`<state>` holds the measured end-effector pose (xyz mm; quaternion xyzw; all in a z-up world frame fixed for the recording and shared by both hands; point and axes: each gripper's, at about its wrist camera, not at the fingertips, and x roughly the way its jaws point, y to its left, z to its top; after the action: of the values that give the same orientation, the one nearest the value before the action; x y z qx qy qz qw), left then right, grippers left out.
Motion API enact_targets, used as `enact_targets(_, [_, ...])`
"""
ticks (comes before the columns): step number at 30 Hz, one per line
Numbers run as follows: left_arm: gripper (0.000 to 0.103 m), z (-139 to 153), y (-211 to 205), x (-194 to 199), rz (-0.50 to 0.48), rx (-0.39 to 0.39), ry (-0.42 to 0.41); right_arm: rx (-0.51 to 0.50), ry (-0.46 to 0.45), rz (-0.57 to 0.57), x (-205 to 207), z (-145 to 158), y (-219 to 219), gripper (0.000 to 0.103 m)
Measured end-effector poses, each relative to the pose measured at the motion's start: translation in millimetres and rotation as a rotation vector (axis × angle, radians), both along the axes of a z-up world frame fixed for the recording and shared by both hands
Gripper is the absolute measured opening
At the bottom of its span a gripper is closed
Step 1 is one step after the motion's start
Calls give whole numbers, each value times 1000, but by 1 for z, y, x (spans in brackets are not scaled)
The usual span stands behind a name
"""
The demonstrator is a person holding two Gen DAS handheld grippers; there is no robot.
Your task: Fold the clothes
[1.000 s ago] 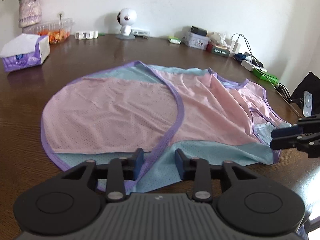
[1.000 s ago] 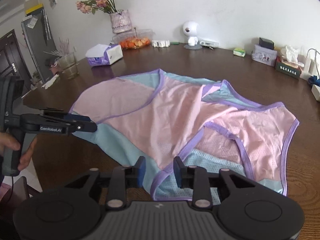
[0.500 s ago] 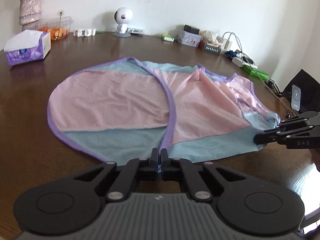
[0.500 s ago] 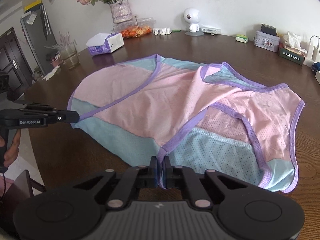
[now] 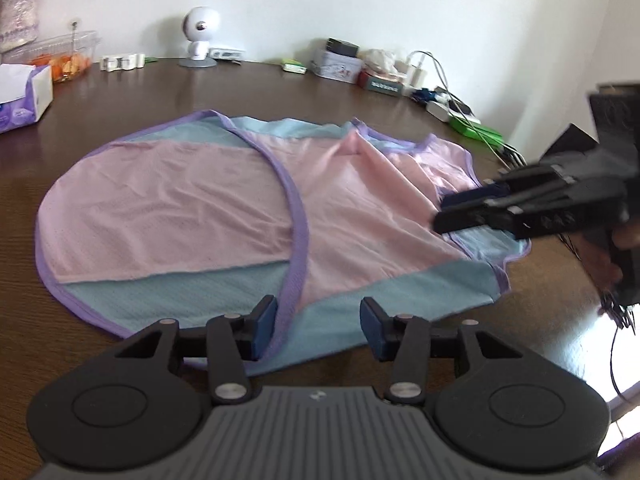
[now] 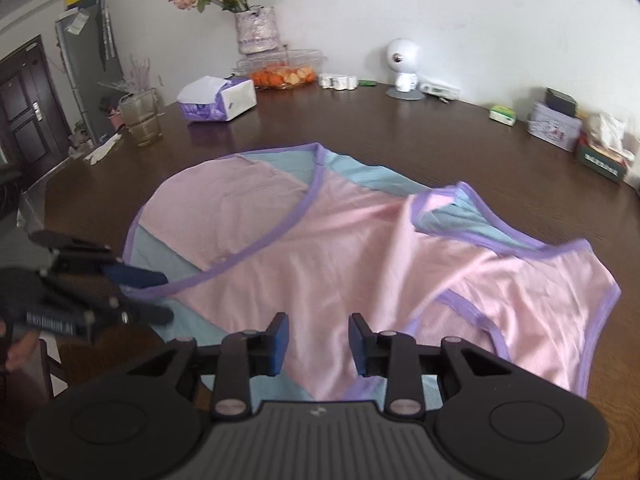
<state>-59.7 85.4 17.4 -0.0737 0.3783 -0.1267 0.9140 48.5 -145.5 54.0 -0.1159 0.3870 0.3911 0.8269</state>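
A pink and light-blue mesh garment (image 5: 180, 216) (image 6: 340, 240) with purple trim lies spread on the dark wooden table (image 5: 240, 92) (image 6: 400, 136). My left gripper (image 5: 319, 322) hovers over its near hem. The jaws are opening, and the purple seam runs between them, untouched by the pads. My right gripper (image 6: 319, 340) stands over the pink cloth near the other end. Its jaws are opening too, with nothing pinched. Each gripper shows in the other's view, the right gripper (image 5: 460, 210) at the right side and the left gripper (image 6: 148, 292) at the left edge, blurred.
A tissue box (image 5: 20, 100) (image 6: 216, 98), a vase of flowers (image 6: 256, 32), a clear fruit container (image 6: 284, 72) and a white round camera (image 5: 198, 28) (image 6: 404, 64) line the far side. Tins (image 6: 556, 124) and cables (image 5: 460, 112) sit right, a glass jar (image 6: 140, 118) left.
Both grippers were shut on the garment's hem half a second ago and now stand open, the hem lying on the table. The right gripper has moved inward over the pink cloth.
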Motion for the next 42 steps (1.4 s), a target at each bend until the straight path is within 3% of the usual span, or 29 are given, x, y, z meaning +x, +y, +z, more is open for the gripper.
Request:
enact_targets(4, [50, 3, 21, 0, 35, -15, 10, -2, 7, 51, 0, -5, 21, 33])
enact_targets(6, [61, 7, 39, 6, 136, 42, -14, -10, 17, 71, -2, -11, 28, 36])
enact_targets(9, [61, 5, 72, 23, 292, 112, -26, -8, 32, 87, -5, -20, 33, 36])
enact_targets(11, [61, 2, 83, 31, 322, 138, -17, -12, 42, 86, -6, -27, 34, 36])
enact_targets(15, [64, 0, 78, 32, 285, 239, -30, -30, -9, 112, -17, -29, 30, 37])
enact_targets(19, [67, 1, 76, 36, 312, 223, -11, -98, -32, 168, -27, -25, 34, 40])
enact_targets(21, [67, 12, 71, 35, 332, 151, -19, -83, -29, 173, -22, -17, 34, 40])
enact_targets(24, [67, 23, 40, 39, 266, 29, -84, -53, -86, 59, -5, -5, 22, 40])
enact_targets(26, [62, 18, 9, 52, 176, 48, -76, -36, -122, -20, 6, 2, 13, 40])
enact_targets(29, [42, 11, -19, 71, 131, 109, -56, -78, -139, -167, 27, -2, -14, 39])
enact_targets(34, [42, 7, -34, 84, 116, 130, -53, 0, -43, -301, 51, -11, -57, 37])
enact_targets(37, [42, -1, -43, 88, 103, 162, -22, 18, -38, -304, 56, -21, -57, 33])
enact_targets(42, [42, -2, -37, 86, 152, 166, -18, -44, -117, -276, 57, -34, -48, 32])
